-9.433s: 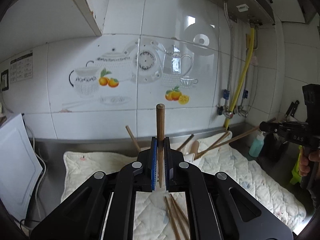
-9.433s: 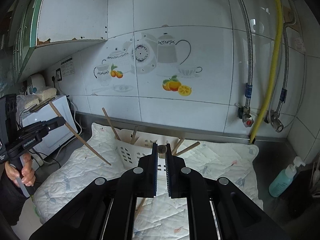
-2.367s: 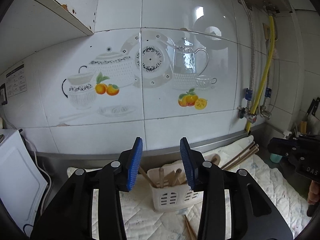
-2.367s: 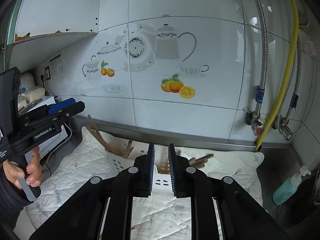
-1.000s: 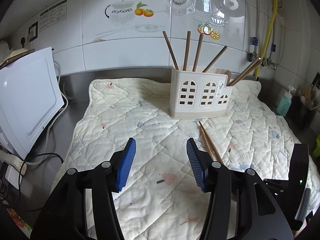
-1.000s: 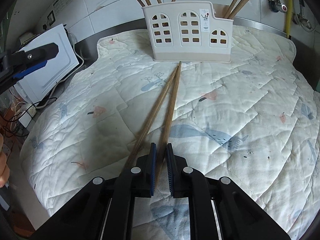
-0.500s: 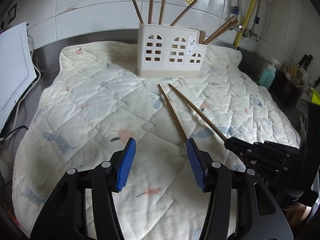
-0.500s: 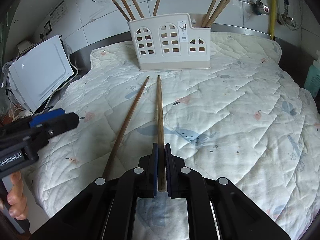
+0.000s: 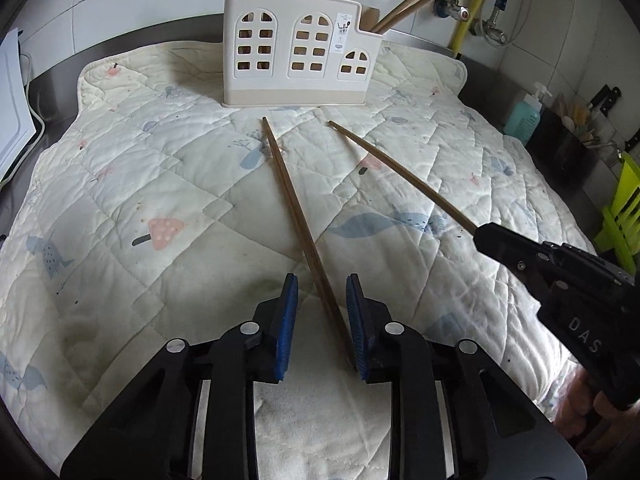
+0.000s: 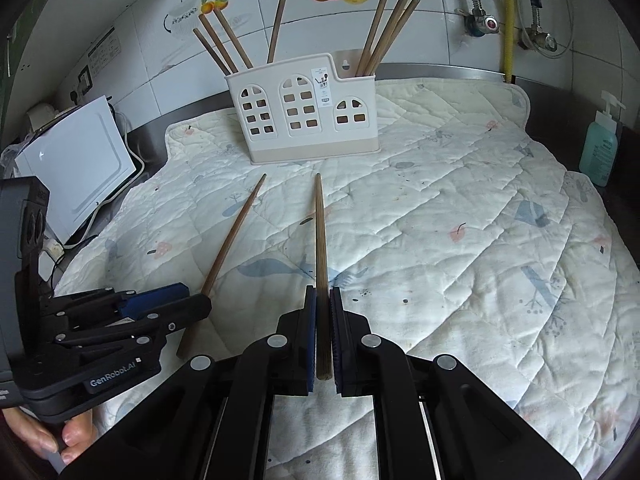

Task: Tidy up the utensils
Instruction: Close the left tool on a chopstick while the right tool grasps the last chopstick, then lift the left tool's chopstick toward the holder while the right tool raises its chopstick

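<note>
Pick-up step: right hand-held gripper (image 10: 323,334) clamped on one chopstick (image 10: 320,248); left hand-held gripper (image 9: 322,320), jaws apart, straddles the other chopstick (image 9: 298,216), apparently untouched. Next: close, lift, carry to holder (image 9: 296,50).

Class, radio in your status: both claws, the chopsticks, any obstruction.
Right claw shut on one chopstick. Left claw open, straddling the other chopstick on the quilt. Path to holder unobstructed.

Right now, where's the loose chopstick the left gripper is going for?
Left wrist view: the loose chopstick lies on the quilted mat, its near end between the open left gripper pads, tip toward the white caddy.
</note>
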### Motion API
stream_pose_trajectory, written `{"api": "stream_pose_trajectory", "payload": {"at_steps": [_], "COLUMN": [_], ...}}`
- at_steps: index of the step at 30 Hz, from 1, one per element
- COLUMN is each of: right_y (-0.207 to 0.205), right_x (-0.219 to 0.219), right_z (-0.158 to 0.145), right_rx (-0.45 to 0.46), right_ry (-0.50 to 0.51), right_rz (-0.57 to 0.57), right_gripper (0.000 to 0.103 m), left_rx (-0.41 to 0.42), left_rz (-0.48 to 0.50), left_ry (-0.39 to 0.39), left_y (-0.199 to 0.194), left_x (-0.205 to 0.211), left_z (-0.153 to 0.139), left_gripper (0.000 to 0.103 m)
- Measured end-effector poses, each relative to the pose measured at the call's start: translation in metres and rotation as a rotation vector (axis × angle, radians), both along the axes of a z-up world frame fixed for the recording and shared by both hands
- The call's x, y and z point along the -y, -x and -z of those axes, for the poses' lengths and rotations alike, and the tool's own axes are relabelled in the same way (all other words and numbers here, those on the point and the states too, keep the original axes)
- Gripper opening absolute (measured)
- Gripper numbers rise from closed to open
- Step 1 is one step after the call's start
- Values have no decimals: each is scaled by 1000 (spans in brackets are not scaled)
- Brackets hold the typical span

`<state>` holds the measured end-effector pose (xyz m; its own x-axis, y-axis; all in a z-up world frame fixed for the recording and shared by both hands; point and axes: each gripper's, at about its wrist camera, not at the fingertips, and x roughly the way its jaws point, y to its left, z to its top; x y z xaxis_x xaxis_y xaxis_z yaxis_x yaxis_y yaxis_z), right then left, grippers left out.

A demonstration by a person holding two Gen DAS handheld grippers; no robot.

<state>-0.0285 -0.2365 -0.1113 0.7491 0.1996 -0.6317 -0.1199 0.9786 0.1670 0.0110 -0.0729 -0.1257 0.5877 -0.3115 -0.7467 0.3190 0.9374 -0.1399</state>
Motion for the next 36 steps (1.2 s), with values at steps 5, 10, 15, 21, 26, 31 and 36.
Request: {"api": "stream_pose_trajectory", "payload": {"at_steps": [5,10,15,21,26,31,36], "right_y": [4,8,12,11,7,0,-10], "right_x": [1,3,5,6,8,9,12], "right_z": [-11,-27,-46,-69,-84,-99,-116], "right_rx": [29,70,116,173,206,234,261], "right_ry": [-7,-8,-8,5,-2,2,4], "right_rz": [2,2,0,-6,-10,-20,-30], "right_gripper": [6,6,7,7,7,7,7], "left_rx": [0,0,20,98,181,235,281], "left_rz": [-12,-12,-22,-38,-51,-42,-28], "left_ry": [-19,-15,-4,36,73,85,96], "left_y": [-1,-3,-4,-2,-2,-6,-9], "left_x": [1,-5,-17,-33,-41,-41,-40], "left_z": [3,-1,-8,-31,-52,-67,-81], "left_gripper": [13,9,7,6,5,5,5]}}
